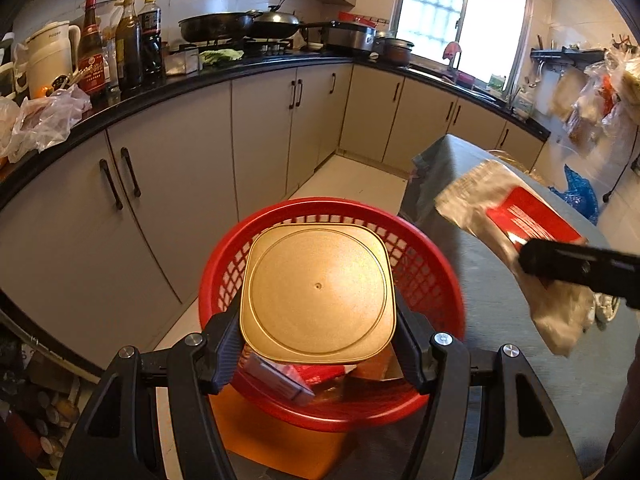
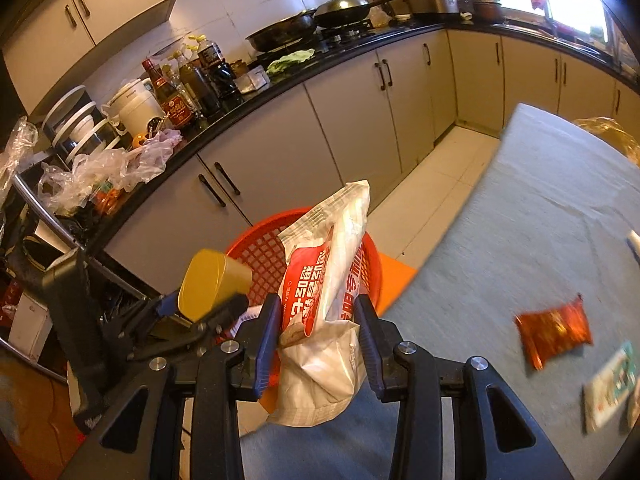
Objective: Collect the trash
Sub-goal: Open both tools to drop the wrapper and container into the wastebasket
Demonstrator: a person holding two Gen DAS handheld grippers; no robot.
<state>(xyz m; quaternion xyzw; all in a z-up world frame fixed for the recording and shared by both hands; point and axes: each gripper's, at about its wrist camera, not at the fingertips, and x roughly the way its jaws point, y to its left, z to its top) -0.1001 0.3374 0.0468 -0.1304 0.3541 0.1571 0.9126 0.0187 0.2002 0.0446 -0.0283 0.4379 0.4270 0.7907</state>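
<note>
Left gripper (image 1: 318, 344) clamps the gold square plastic tub (image 1: 318, 294) right over the red mesh plastic basket (image 1: 424, 256) off the desk's (image 2: 520, 216) left edge. Right gripper (image 2: 316, 344) grips the white-and-red crinkled wrapper (image 2: 324, 280), basket just ahead; left is nearer.

The red basket (image 1: 436, 276) stands off the edge of the surface (image 1: 520, 360), with the cabinet doors (image 1: 256, 136) close behind it. Its mouth is mostly covered: the gold tin (image 1: 318, 294), clamped in the left gripper (image 1: 318, 346), hangs right over the opening. The right gripper (image 2: 318, 344), gripping a white and red bag (image 2: 324, 320), comes in from the surface side. Boxes (image 1: 280, 378) already lie inside. Farther along, the surface is open around an orange packet (image 2: 554, 330) and a card (image 2: 610, 386).
</note>
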